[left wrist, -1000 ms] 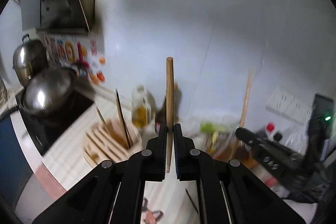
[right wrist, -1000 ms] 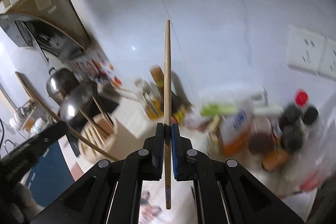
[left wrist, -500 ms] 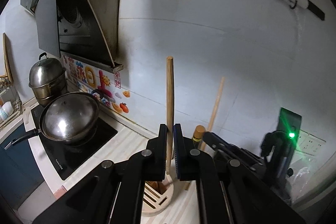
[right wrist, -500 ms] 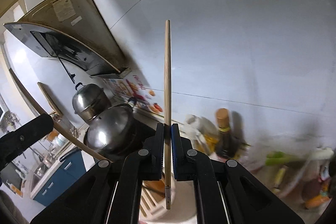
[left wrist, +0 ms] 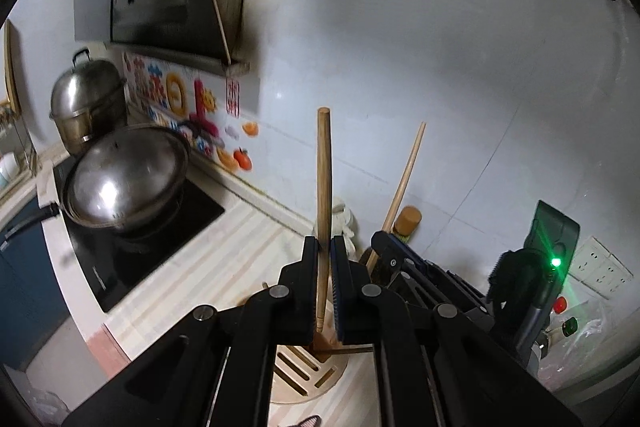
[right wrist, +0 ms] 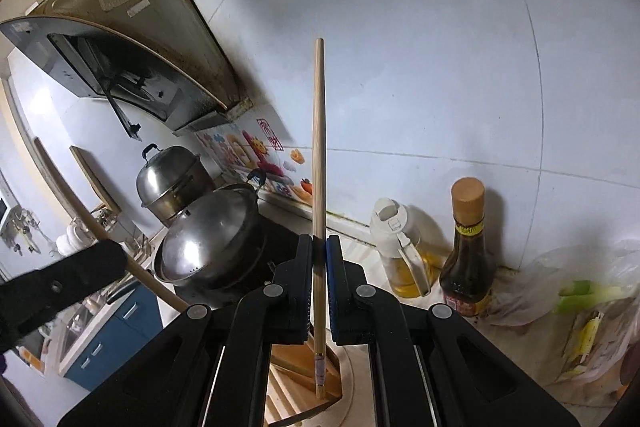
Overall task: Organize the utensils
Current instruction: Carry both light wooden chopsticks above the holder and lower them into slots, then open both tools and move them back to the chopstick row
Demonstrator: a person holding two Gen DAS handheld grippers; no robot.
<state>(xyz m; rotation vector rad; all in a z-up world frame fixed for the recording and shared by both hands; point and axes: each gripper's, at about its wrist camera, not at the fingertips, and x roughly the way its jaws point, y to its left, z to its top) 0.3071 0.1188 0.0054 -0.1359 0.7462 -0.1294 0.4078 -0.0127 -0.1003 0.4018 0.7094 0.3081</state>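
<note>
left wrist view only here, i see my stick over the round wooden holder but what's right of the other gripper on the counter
Observer: A dark sauce bottle with a tan cap stands against the wall, with a clear oil dispenser just left of it.
Operator: anything past the bottle
Observer: Yes, a clear plastic bag with green and yellow items inside.
Operator: is the right gripper's stick over the holder too
Observer: The right gripper is shut on a thin wooden stick, whose lower tip hangs over the slotted wooden holder.
Operator: does that stick have any marking
Observer: A pale band wraps it near the lower tip.
</note>
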